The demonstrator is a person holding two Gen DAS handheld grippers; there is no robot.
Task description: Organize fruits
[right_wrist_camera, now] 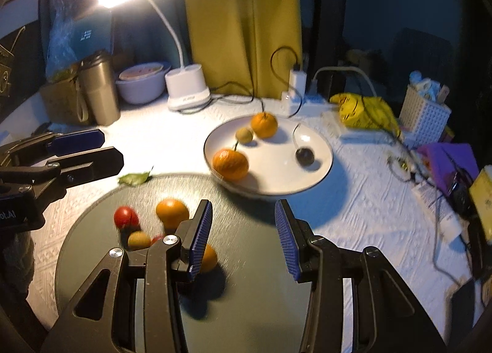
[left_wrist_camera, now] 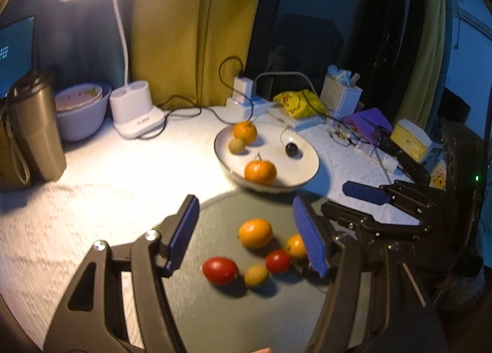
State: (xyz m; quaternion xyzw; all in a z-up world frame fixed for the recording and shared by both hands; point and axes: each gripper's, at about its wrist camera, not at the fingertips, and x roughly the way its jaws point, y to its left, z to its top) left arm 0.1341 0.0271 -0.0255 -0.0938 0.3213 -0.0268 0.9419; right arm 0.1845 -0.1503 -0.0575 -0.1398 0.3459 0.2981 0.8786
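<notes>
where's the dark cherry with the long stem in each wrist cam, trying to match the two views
Left wrist: the cherry lies in the white bowl, upper centre, right of the bowl's three other fruits.
Right wrist: the cherry sits in the right part of the same bowl, centre right of the picture.
Shared landmark: the white desk lamp base behind the bowl, to the left.

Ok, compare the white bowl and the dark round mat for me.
The white bowl is pale with a raised rim; the dark round mat is flat and grey-green. The bowl holds two stemmed oranges, a small greenish fruit and a dark one; the mat holds red, orange and yellowish fruits. Both are round and sit on the white tablecloth.
</notes>
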